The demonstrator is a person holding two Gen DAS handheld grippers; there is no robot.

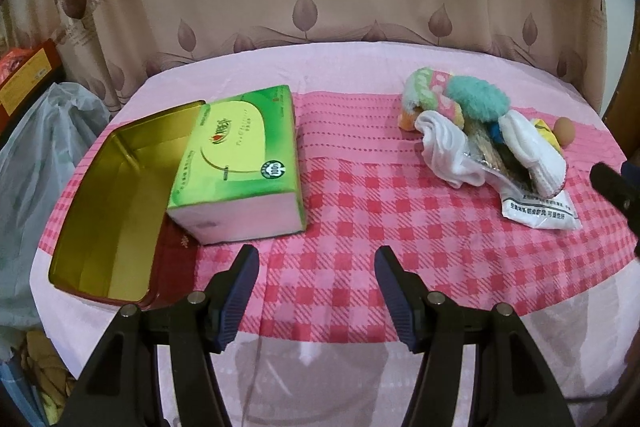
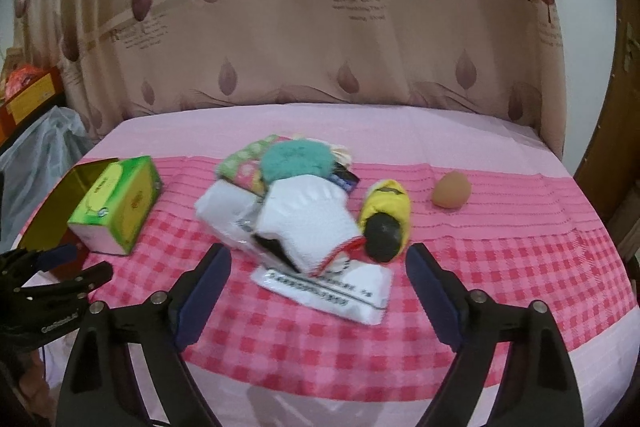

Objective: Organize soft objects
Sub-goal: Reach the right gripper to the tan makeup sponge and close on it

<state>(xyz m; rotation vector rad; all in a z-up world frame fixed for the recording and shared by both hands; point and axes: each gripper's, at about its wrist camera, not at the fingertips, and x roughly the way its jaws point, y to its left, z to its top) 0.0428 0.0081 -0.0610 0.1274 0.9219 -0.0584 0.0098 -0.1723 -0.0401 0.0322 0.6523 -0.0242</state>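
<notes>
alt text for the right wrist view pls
The open right gripper points at a pile of soft items: a white glove, a teal fluffy piece and a yellow-and-black toy on a pink checked cloth. A green tissue box sits left.

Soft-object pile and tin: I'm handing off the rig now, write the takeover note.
Left gripper: open, empty, above the checked cloth near the tissue box.
Right gripper: open, empty, facing the pile; nothing between its fingers.
Open tin: at the table's left, nothing visible inside, tissue box beside it.
Pile: white glove, teal fluffy piece, white packet, yellow-and-black toy; egg-shaped object apart to the right.
Done: nothing sorted. Left: everything, probably starting with the glove.
</notes>
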